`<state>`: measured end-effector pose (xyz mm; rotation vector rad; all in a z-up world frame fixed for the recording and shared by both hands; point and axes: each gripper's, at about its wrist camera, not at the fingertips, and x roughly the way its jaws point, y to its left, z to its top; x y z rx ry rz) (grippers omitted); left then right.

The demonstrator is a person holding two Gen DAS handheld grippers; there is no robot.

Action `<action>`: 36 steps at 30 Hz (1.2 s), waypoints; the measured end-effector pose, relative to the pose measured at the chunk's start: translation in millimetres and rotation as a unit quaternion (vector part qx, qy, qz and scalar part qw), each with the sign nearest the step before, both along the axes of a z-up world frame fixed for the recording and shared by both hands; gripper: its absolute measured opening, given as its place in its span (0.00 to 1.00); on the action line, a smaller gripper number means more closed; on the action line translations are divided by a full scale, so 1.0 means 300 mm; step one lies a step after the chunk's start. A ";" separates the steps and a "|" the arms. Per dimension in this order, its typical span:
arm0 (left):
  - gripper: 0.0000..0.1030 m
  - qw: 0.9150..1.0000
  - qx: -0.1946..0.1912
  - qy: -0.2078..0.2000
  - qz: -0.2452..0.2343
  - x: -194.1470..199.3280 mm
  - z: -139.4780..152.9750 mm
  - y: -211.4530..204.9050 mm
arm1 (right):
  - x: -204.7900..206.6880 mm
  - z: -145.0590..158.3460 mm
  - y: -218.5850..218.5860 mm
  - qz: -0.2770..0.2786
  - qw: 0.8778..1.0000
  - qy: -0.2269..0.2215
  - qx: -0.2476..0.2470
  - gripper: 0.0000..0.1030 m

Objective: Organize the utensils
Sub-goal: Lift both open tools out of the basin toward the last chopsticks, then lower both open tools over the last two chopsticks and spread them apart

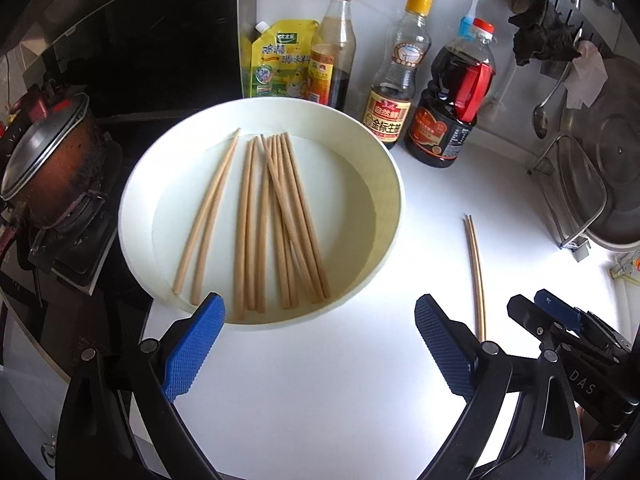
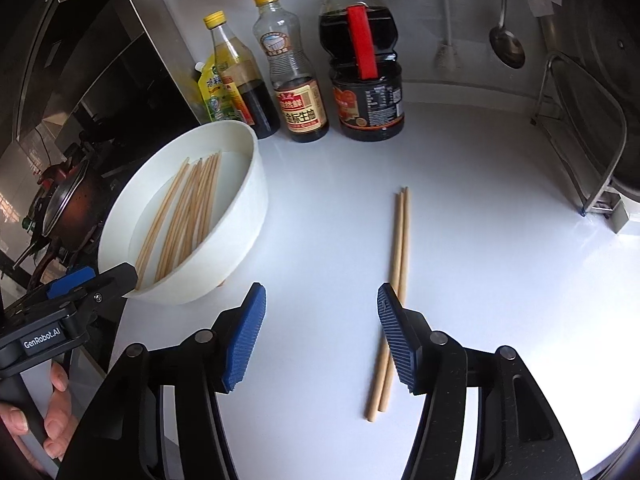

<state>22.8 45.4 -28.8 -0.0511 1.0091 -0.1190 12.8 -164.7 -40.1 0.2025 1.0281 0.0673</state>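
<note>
A round white basin [image 1: 136,184] sits on the white counter with several wooden chopsticks [image 1: 276,216] lying loose in it. My left gripper [image 1: 320,320] hovers open at the basin's near rim, with nothing between its blue pads. One more pair of chopsticks [image 2: 400,240] lies side by side on the counter to the right of the basin [image 2: 240,216]. My right gripper [image 2: 322,300] is open just left of that pair, whose near part runs under its right finger [image 2: 396,340]. No pad touches the pair. In the left wrist view the pair [image 1: 474,264] lies between both grippers.
Three sauce bottles [image 1: 390,80] and a yellow pouch [image 1: 276,60] stand behind the basin. A lidded pot [image 1: 48,160] sits on the stove to the left. A metal lid rack [image 2: 580,128] and a hanging ladle [image 2: 506,40] are at the right. A hand [image 2: 52,412] holds the left gripper's handle.
</note>
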 end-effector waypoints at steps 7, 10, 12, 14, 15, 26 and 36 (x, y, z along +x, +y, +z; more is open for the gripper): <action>0.91 0.999 0.018 -0.018 -0.038 -0.037 -0.031 -0.128 | -0.038 -0.110 -0.102 -0.025 0.998 0.024 -0.044 0.55; 0.91 0.998 0.021 -0.033 -0.049 -0.053 -0.036 -0.166 | -0.045 -0.154 -0.133 -0.036 0.998 0.031 -0.044 0.55; 0.91 0.997 0.026 -0.041 -0.056 -0.061 -0.043 -0.189 | -0.043 -0.181 -0.144 -0.038 0.997 0.033 -0.051 0.55; 0.91 0.997 0.030 -0.041 -0.061 -0.061 -0.053 -0.207 | -0.036 -0.206 -0.149 -0.038 0.997 0.037 -0.057 0.55; 0.91 0.997 0.031 -0.040 -0.062 -0.061 -0.059 -0.215 | -0.032 -0.217 -0.152 -0.039 0.997 0.038 -0.060 0.55; 0.91 0.997 0.035 -0.021 -0.068 -0.059 -0.121 -0.240 | 0.003 -0.293 -0.147 -0.032 0.995 0.047 -0.080 0.55; 0.91 0.997 0.034 -0.019 -0.068 -0.057 -0.126 -0.239 | 0.010 -0.294 -0.146 -0.030 0.994 0.044 -0.094 0.54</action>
